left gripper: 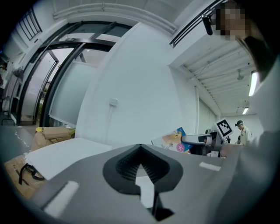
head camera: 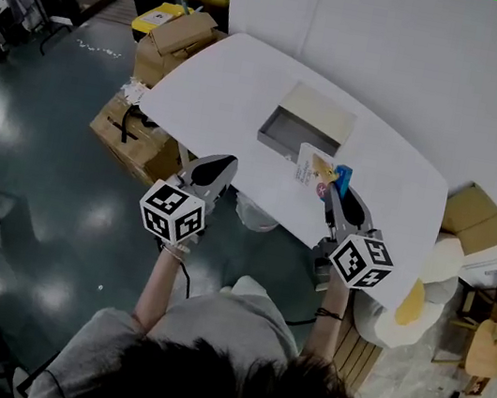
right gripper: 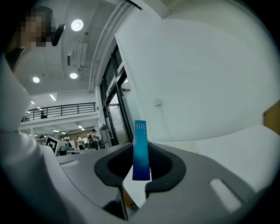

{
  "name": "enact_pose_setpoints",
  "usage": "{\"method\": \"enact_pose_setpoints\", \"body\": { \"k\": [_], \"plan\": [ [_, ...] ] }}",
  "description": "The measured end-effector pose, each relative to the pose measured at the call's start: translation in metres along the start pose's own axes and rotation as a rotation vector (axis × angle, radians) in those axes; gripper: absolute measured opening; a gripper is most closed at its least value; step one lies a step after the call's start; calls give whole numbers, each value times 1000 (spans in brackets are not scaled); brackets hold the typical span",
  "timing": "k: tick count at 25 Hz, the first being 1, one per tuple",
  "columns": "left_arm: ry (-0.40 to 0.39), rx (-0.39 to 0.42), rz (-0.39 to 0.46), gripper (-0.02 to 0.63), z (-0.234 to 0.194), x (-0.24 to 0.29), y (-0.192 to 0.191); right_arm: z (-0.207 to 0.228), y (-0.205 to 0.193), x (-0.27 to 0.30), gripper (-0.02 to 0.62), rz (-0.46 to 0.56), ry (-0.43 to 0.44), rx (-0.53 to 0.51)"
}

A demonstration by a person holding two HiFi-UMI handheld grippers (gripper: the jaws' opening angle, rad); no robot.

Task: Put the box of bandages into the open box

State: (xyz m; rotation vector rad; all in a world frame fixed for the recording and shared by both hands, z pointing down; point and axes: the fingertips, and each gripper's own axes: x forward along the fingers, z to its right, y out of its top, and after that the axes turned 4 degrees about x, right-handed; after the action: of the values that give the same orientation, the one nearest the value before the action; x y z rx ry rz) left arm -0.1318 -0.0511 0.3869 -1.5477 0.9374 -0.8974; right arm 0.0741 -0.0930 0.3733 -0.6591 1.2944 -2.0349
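The box of bandages (head camera: 316, 171), white with a colourful print and a blue edge, is held upright over the near part of the white table (head camera: 232, 76). My right gripper (head camera: 335, 197) is shut on it. In the right gripper view its blue edge (right gripper: 141, 151) stands between the jaws. The open box (head camera: 283, 138), a grey tray with its pale lid behind, lies on the table just beyond the bandage box. My left gripper (head camera: 219, 163) hovers at the table's near left edge, shut with nothing in it. The left gripper view shows the bandage box (left gripper: 171, 140) off to its right.
Cardboard boxes (head camera: 135, 137) sit on the floor left of the table, with more (head camera: 177, 38) further back. A white bin (head camera: 256, 212) stands under the table's near edge. Another cardboard box (head camera: 478, 220) and a wooden stool (head camera: 489, 345) are on the right.
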Motion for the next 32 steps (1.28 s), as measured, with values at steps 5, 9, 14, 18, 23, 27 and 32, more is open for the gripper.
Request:
{"method": "enact_pose_setpoints", "body": {
  "k": [5, 9, 14, 18, 23, 27, 32],
  "plan": [
    [6, -12, -9, -6, -12, 14, -4, 11, 2, 17, 103, -5, -7, 8],
    [13, -24, -2, -6, -26, 30, -2, 22, 6, 36, 103, -10, -1, 6],
    [11, -25, -11, -6, -36, 64, 1, 45, 18, 62, 103, -9, 8, 23],
    [21, -32, -15, -6, -45, 86, 6, 56, 28, 83, 103, -20, 25, 25],
    [19, -29, -34, -6, -49, 114, 6, 75, 34, 101, 103, -35, 42, 50],
    [18, -22, -48, -6, -53, 136, 5, 86, 36, 117, 103, -52, 67, 66],
    [15, -10, -53, -6, -55, 158, 7, 95, 37, 135, 103, -79, 100, 72]
  ]
}}
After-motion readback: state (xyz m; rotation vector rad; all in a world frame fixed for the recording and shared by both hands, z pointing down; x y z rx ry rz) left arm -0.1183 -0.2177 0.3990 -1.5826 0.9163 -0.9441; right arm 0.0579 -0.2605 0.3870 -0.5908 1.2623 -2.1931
